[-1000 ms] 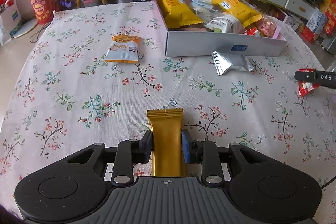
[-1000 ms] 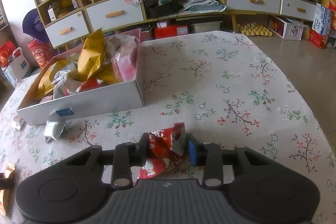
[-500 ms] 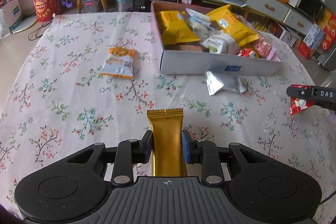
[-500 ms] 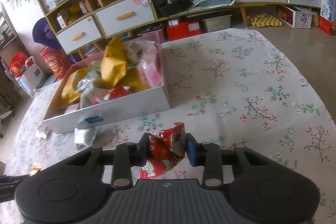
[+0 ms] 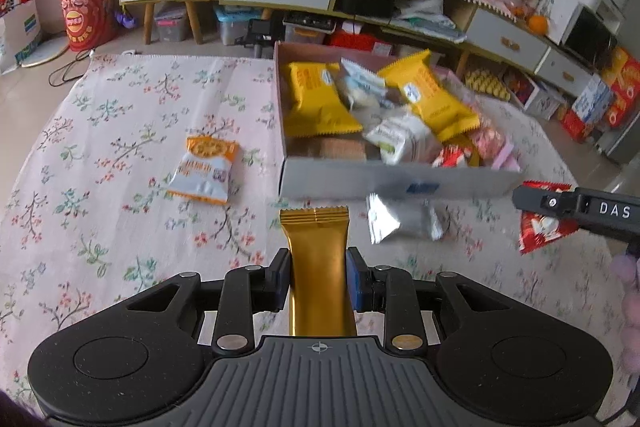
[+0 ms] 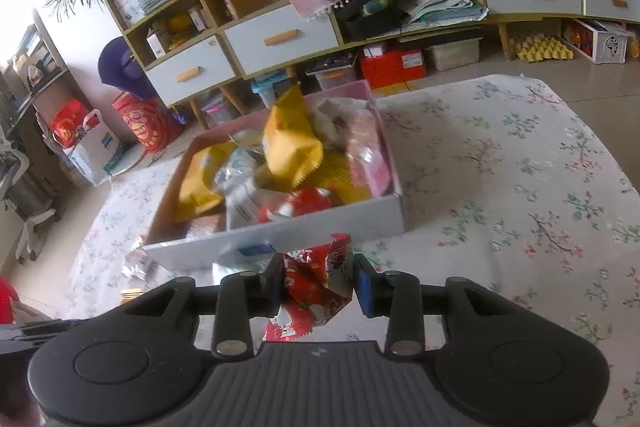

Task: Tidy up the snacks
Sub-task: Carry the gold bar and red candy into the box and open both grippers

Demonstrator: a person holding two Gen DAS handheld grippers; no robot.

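Above the counter (image 5: 120,227), short of the box (image 5: 400,183): left hand-held gripper (image 5: 317,279) pinched the gold bar (image 5: 318,267), right hand-held gripper (image 6: 319,281) pinched the crumpled red packet (image 6: 316,287). Best bet was to clear the near wall, drop each into a gap, and avoid the piled yellow bags (image 5: 316,103).

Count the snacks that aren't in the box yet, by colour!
Gold: 1, the gold bar in the left hand-held gripper
Red: 1, the red packet in the right hand-held gripper
Silver: 1, the silver packet, lying loose
Orange-and-white: 1, the orange-and-white packet, lying loose
Total: 4
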